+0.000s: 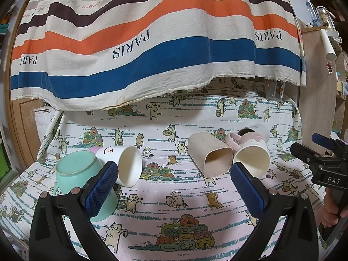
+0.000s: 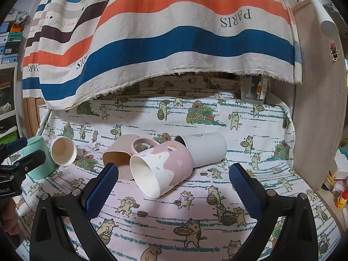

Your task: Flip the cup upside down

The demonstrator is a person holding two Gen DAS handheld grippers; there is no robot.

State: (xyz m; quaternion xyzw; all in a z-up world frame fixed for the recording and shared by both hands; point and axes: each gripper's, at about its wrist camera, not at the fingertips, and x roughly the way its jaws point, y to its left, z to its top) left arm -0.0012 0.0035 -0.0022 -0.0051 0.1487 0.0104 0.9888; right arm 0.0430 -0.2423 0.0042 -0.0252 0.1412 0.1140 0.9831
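Note:
Several cups are on the cat-print cloth (image 1: 174, 200). A mint green cup (image 1: 78, 171) stands upside down at the left, also in the right wrist view (image 2: 40, 161). A white paper cup (image 1: 121, 163) (image 2: 63, 151), a beige square cup (image 1: 208, 157) (image 2: 118, 155), a pink-and-white mug (image 1: 250, 155) (image 2: 162, 166) and a grey-white cup (image 1: 258, 130) (image 2: 204, 149) lie on their sides. My left gripper (image 1: 174, 174) is open and empty, its left pad in front of the mint cup. My right gripper (image 2: 174, 174) is open and empty, around the mug's near side without touching.
A striped cloth printed PARIS (image 1: 152, 43) hangs over the back of the table. A wooden panel (image 2: 315, 108) stands at the right edge. A small clear box (image 2: 254, 91) sits at the back right. The other gripper shows at the frame edges (image 1: 326, 163) (image 2: 15, 169).

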